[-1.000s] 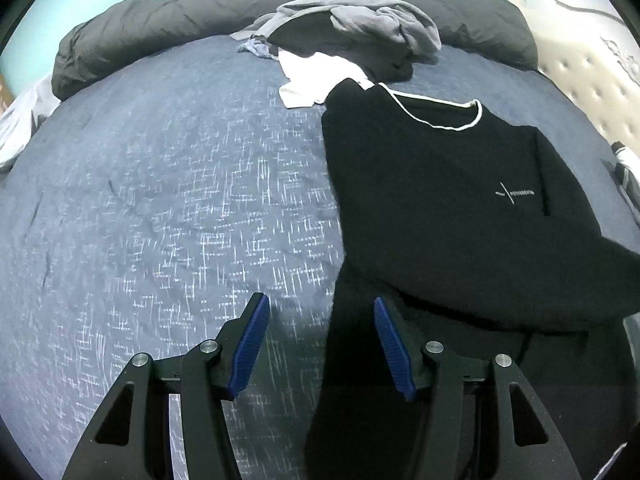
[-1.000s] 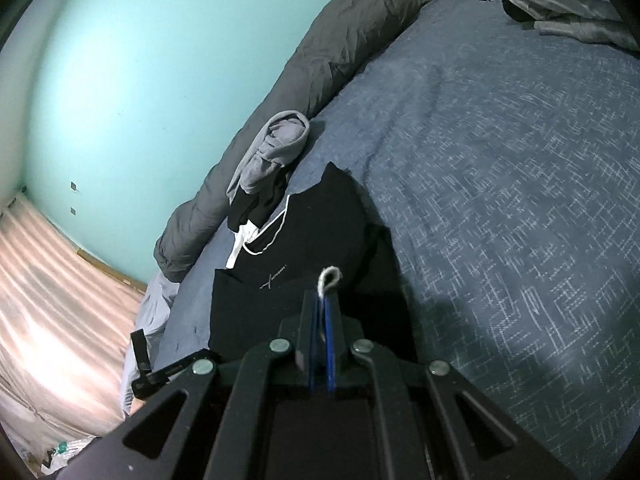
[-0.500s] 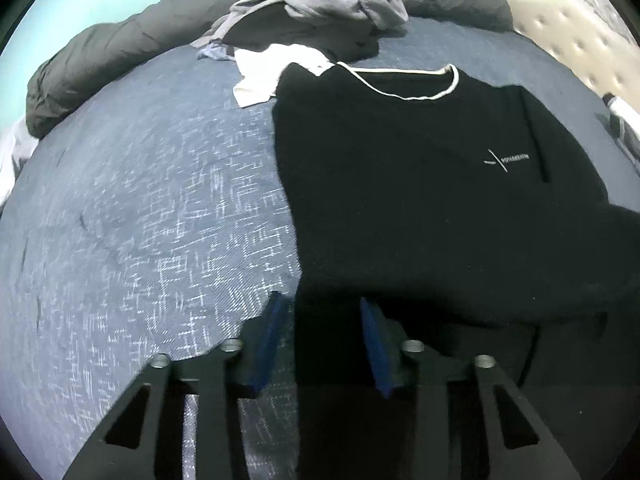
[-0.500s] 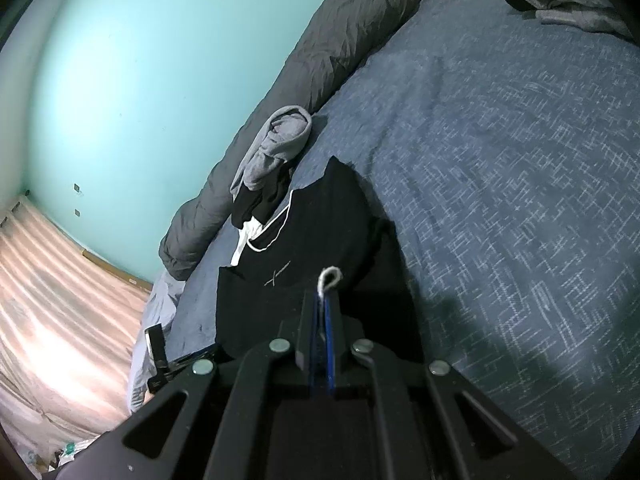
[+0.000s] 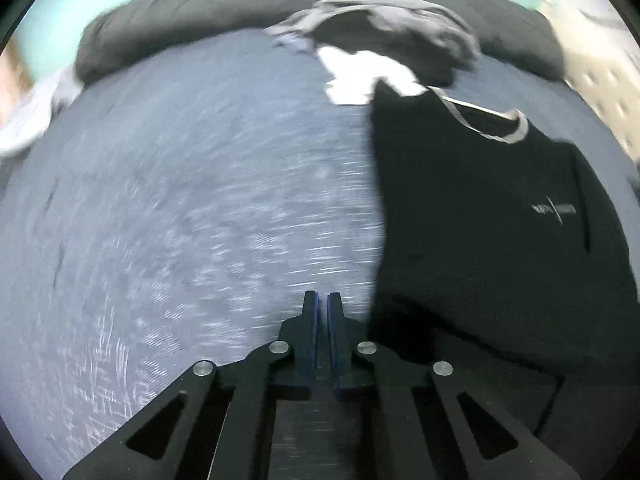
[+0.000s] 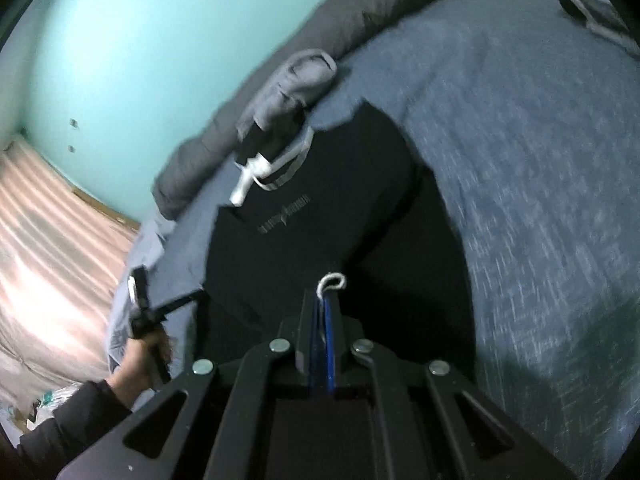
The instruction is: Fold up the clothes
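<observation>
A black sweater (image 5: pixel 480 216) with a white-trimmed neck lies on the blue-grey bed, its sleeve folded across the body. It also shows in the right wrist view (image 6: pixel 304 232). My left gripper (image 5: pixel 322 300) is shut at the sweater's lower left edge; dark cloth hangs below it, and its fingers hide what they pinch. It also shows in the right wrist view (image 6: pixel 176 304), held in a hand. My right gripper (image 6: pixel 322 300) is shut on black sweater cloth, with a small white loop (image 6: pixel 331 282) above its tips.
A pile of grey, black and white clothes (image 5: pixel 384 52) lies beyond the sweater's neck, against a rolled dark grey duvet (image 5: pixel 200 28). A tufted headboard (image 5: pixel 600 76) is at the right. More clothes (image 6: pixel 580 4) lie at the far corner. Teal wall (image 6: pixel 160 40) behind.
My left gripper has gone from open around the sweater's lower edge to shut, and has swung left. The right gripper has stayed shut and moved closer over the sweater.
</observation>
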`<state>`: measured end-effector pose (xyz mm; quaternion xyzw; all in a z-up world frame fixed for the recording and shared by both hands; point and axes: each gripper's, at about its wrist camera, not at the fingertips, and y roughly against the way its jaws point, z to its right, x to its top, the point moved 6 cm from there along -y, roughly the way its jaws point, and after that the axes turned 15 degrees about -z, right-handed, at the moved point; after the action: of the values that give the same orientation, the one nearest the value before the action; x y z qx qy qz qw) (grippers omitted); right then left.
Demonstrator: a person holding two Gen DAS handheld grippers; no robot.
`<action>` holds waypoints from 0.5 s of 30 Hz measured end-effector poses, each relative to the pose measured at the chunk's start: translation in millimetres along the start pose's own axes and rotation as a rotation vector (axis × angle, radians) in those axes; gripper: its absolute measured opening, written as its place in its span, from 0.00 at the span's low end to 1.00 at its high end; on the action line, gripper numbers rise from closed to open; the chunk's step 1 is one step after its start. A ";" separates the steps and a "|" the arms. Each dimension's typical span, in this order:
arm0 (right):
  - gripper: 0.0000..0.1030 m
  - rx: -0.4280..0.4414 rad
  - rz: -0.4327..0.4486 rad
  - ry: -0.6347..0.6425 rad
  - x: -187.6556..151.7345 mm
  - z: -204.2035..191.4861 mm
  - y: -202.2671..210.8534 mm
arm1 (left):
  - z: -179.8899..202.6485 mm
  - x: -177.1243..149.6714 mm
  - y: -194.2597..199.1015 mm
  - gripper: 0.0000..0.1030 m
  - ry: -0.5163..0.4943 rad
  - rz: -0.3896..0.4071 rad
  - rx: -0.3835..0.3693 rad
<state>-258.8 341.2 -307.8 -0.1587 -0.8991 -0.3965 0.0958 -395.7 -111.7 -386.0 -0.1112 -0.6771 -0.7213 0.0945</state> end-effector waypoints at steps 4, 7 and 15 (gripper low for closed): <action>0.03 -0.012 -0.024 -0.029 -3.6 11.5 -9.5 | 0.5 2.5 0.3 0.05 0.018 -0.004 -0.047; 0.03 -0.028 -0.025 -0.045 -3.6 18.7 -9.0 | 7.6 4.7 0.8 0.06 0.014 -0.009 -0.088; 0.03 -0.059 -0.082 -0.110 -16.4 38.7 -15.1 | 26.4 10.6 2.8 0.35 0.003 -0.020 -0.197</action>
<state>-250.8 357.0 -348.8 -0.1461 -0.8967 -0.4172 0.0251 -404.2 -85.4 -378.7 -0.1121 -0.6039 -0.7854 0.0769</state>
